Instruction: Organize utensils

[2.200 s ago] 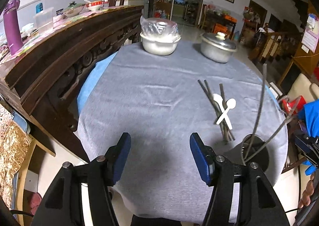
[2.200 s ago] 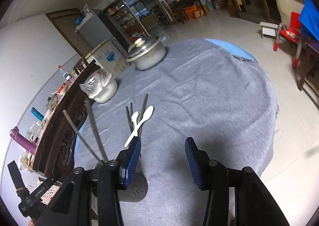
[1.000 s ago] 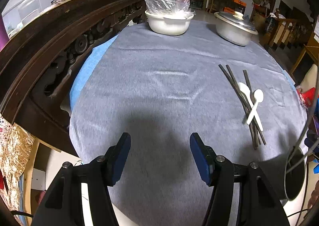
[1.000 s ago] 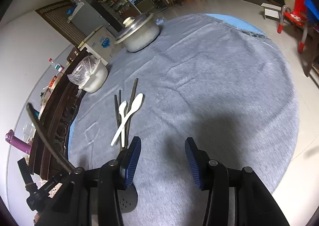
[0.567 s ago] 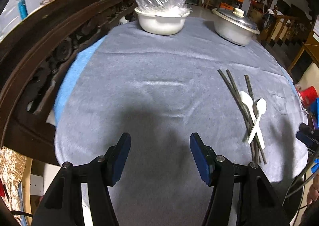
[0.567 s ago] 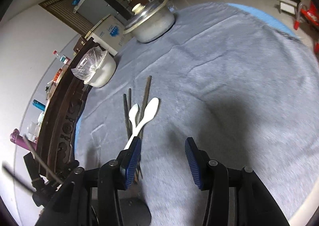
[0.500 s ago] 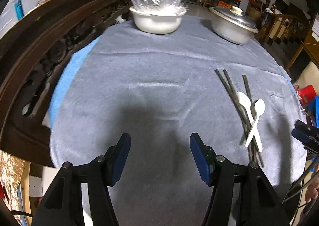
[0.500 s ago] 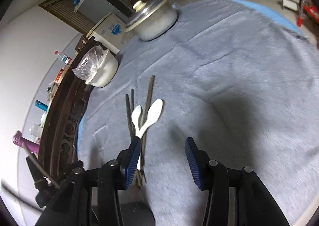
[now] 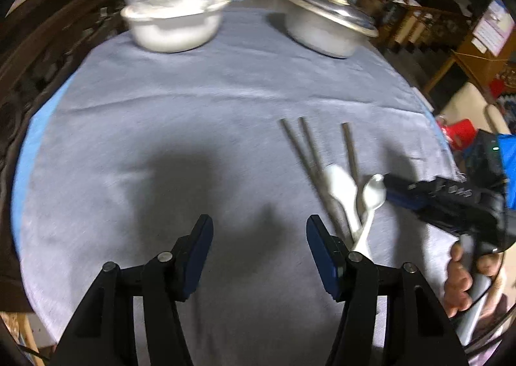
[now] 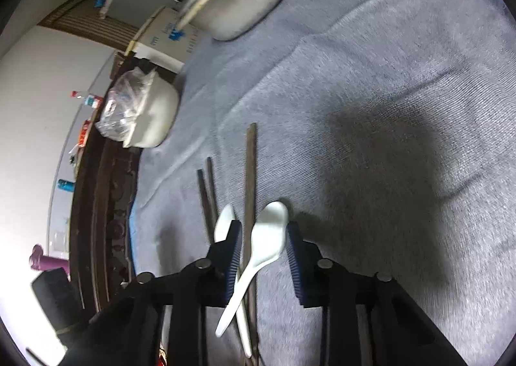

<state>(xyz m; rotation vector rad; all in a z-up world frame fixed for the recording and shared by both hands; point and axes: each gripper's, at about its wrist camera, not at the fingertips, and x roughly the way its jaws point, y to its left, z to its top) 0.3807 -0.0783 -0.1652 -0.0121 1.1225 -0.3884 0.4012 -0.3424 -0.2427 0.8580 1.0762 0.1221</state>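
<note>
The right claw (image 10: 262, 248) has just been closing, and its jaws now stand narrow around a white spoon's (image 10: 269, 238) bowl and one dark chopstick (image 10: 249, 191). In the right wrist view the pads look just beside the bowl on either side; whether they press it I cannot tell. The left pad covers the edge of a second spoon (image 10: 224, 224), whose handle crosses under the first spoon's handle nearer the camera. Two more chopsticks (image 10: 206, 191) lie just left of the single one, running away from the claw. All of these rest on the grey cloth of the bench (image 10: 387, 107).

From the left wrist view, the right claw (image 9: 391, 187) reaches in from the right edge, its tip at the bowl of the smaller spoon (image 9: 371, 196), with the person's hand (image 9: 461, 279) wrapped on the grip below it. It points steeply down toward the cloth.

The left claw (image 9: 259, 237) hangs half-wide with nothing between its pads, over bare cloth. The spoons and chopsticks (image 9: 306, 149) lie just to its right, the crossed handles ending beside its right finger.

Farther off, at the bench's (image 9: 161, 107) far side, stand a white bowl (image 9: 174, 27) under a plastic bag and a lidded metal pot (image 9: 329, 27), well apart from both claws.
</note>
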